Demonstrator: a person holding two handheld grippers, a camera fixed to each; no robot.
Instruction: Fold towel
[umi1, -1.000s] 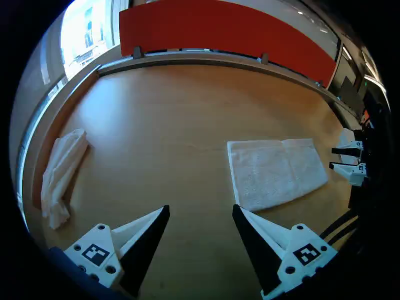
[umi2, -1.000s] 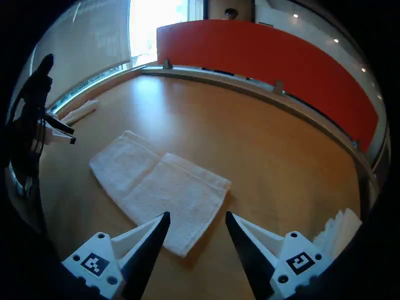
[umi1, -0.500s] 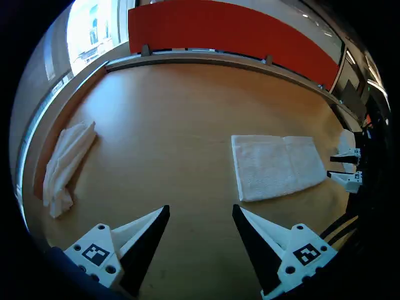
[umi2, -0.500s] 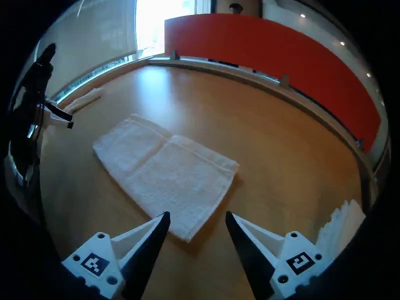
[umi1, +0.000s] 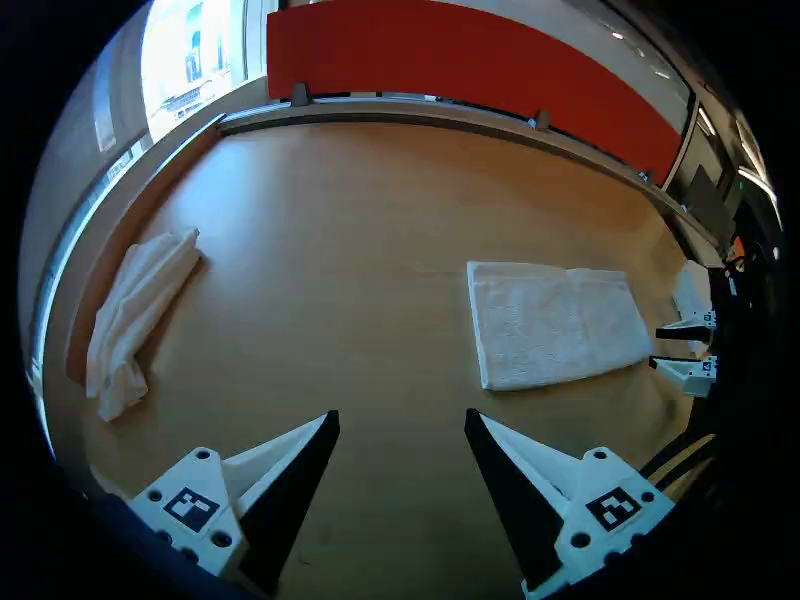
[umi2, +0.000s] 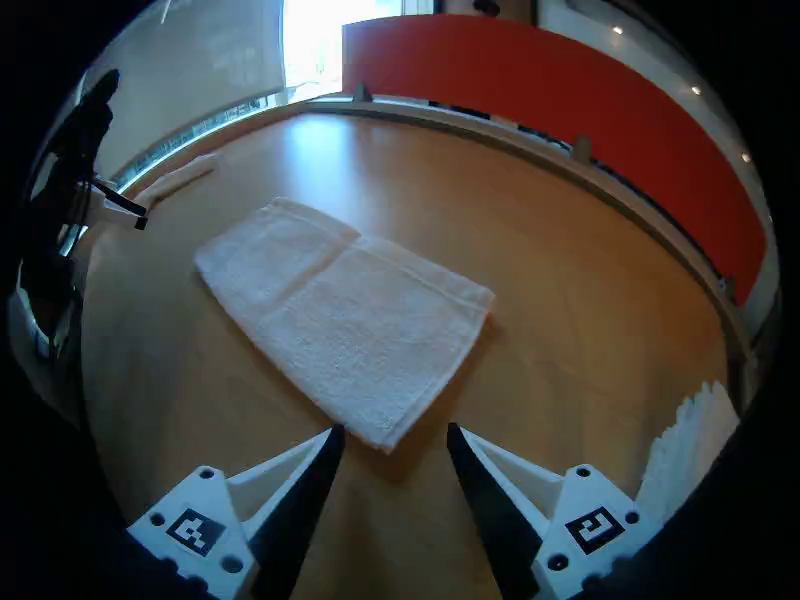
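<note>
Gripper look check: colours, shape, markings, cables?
Both match: left gripper and right gripper have white bodies with bolt holes, tapered wedge jaws with black inner faces, and a square black-and-white tag on each jaw base. Black cables trail by the left gripper.

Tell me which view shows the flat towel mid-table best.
The right gripper view: the towel lies large and close, its near corner just ahead of the open right gripper. The left gripper view shows the same towel smaller, farther off to the right.
</note>
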